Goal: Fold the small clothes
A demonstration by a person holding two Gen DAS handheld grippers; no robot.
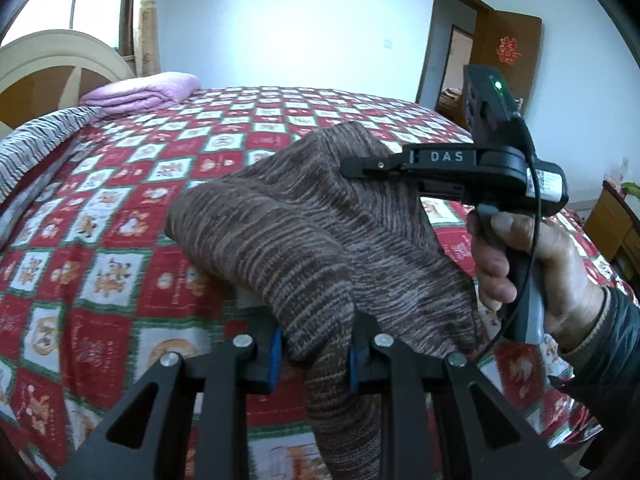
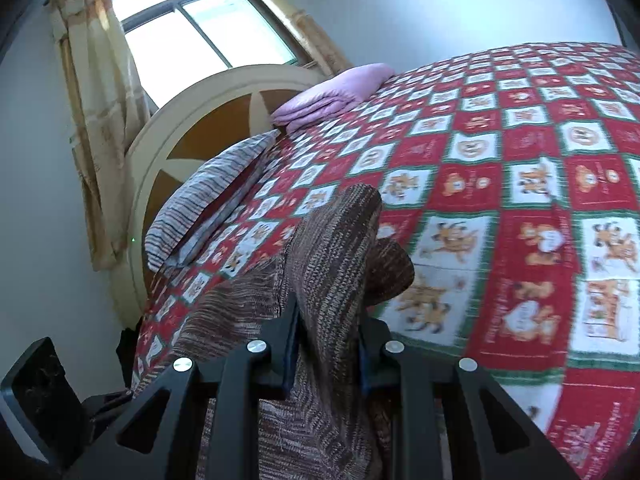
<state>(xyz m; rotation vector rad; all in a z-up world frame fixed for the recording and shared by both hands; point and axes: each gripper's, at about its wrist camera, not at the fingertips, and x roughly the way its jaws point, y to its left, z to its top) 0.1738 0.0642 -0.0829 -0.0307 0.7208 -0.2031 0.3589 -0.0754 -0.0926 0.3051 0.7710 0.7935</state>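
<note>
One brown knit garment (image 1: 304, 232), two grippers

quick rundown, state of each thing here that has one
brown knit garment: bunched, held up over the bed
left gripper: shut on the garment
right gripper: shut on the garment
purple blanket: folded, by the headboard
striped pillow: lying flat
door: open
curtain: drawn aside

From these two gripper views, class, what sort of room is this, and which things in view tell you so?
Most likely a bedroom in a home. A large bed with a red patchwork quilt fills the views, with an arched headboard under a curtained window, and a folded lilac blanket by a striped pillow.
</note>
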